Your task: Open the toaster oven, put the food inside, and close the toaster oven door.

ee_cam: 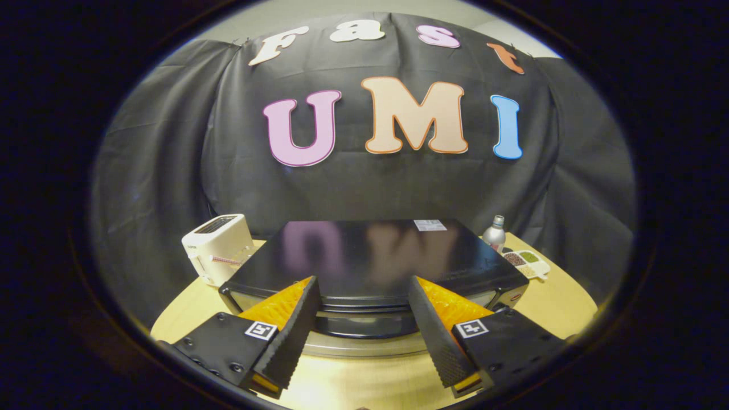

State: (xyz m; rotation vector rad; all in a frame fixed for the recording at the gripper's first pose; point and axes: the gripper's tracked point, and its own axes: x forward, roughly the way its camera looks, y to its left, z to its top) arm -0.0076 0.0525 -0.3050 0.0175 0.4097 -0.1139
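Note:
The black toaster oven (376,253) stands on the round wooden table (555,310), seen from above and in front, its glossy top mirroring the wall. My gripper (363,282) is open, its fingers spread wide over the oven's front top edge. Between the fingers lies the oven's front: a dark curved bar (364,326) with a silvery strip (364,346) below it. Neither finger presses on anything. I cannot tell from this angle whether the door is open or closed.
A white pop-up toaster (219,247) stands to the oven's left. To its right are a small metal bottle (494,232) and a white divided dish (527,263) with seasonings. Bare tabletop lies just below the fingers.

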